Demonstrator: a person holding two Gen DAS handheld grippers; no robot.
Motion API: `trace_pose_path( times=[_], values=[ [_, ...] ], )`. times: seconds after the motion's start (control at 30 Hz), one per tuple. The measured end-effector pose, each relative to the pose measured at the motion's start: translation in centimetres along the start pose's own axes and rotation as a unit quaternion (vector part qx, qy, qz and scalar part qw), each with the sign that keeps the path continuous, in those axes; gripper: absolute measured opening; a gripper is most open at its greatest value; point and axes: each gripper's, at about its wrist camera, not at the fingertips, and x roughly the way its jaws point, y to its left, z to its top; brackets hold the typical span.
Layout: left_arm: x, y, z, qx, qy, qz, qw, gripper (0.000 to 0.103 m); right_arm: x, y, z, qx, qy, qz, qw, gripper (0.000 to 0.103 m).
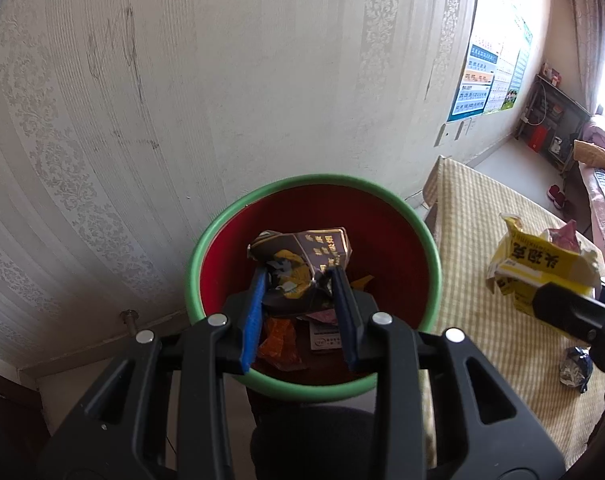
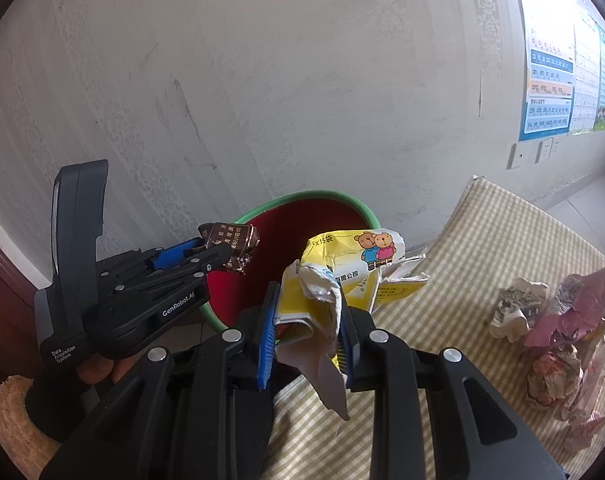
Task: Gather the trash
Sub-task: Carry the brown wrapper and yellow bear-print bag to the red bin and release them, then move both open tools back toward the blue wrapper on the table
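A red bin with a green rim [image 1: 398, 200] stands by the wall; it also shows in the right wrist view [image 2: 334, 196]. My left gripper [image 1: 300, 276] is shut on a crumpled dark brown wrapper [image 1: 302, 256] and holds it over the bin's mouth; the right wrist view shows the same wrapper [image 2: 232, 246]. My right gripper [image 2: 308, 300] is shut on a crumpled yellow and white medicine box [image 2: 342, 276] just right of the bin, above the table edge; it appears in the left wrist view [image 1: 542, 264].
Orange and white scraps [image 1: 280, 340] lie in the bin. A table with a yellow checked cloth [image 2: 482, 240] bears crumpled white paper [image 2: 516, 308], pink wrappers [image 2: 574, 316] and a foil wrapper [image 1: 576, 368]. The wall is close behind.
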Motion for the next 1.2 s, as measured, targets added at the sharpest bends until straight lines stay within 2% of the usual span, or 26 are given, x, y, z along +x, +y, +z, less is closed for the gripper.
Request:
trace_pose_path(
  times=[0.17, 0.63, 0.67, 0.7, 0.73, 0.8, 0.83, 1.03, 1.2],
  values=[
    [1.3, 1.0, 0.6, -0.012, 0.007, 0.000, 0.9999, 0.031, 1.6, 0.3, 1.0, -0.016, 0.004, 0.004, 1.000, 0.025],
    [4.3, 2.2, 1.1, -0.018, 0.020, 0.006, 0.9996, 0.031, 6.1, 0.6, 3.3, -0.005, 0.010, 0.035, 0.999, 0.028],
    [4.5, 2.3, 1.2, -0.019, 0.022, 0.007, 0.9996, 0.032, 6.2, 0.7, 3.4, -0.003, 0.009, 0.036, 0.999, 0.031],
    [4.6, 2.4, 1.2, -0.020, 0.022, 0.010, 0.9995, 0.034, 6.4, 0.6, 3.5, 0.000, 0.008, 0.039, 0.999, 0.040],
    [4.7, 2.4, 1.2, -0.021, 0.022, 0.011, 0.9995, 0.042, 6.5, 0.5, 3.6, 0.005, 0.006, 0.041, 0.999, 0.049],
    [4.7, 2.5, 1.2, -0.022, 0.019, 0.016, 0.9995, 0.053, 6.4, 0.3, 3.7, 0.013, -0.002, 0.042, 0.999, 0.054],
    [4.7, 2.6, 1.2, -0.023, 0.018, 0.017, 0.9994, 0.054, 6.4, 0.3, 3.8, 0.015, -0.003, 0.042, 0.999, 0.054],
    [3.9, 2.6, 1.1, -0.023, 0.017, 0.020, 0.9994, 0.054, 4.3, -0.4, 3.1, 0.035, -0.014, 0.039, 0.999, 0.054],
    [2.0, 1.0, 0.9, -0.015, 0.008, 0.011, 0.9998, 0.054, 0.5, -1.8, 0.4, 0.057, -0.020, 0.017, 0.998, 0.055]
  ],
)
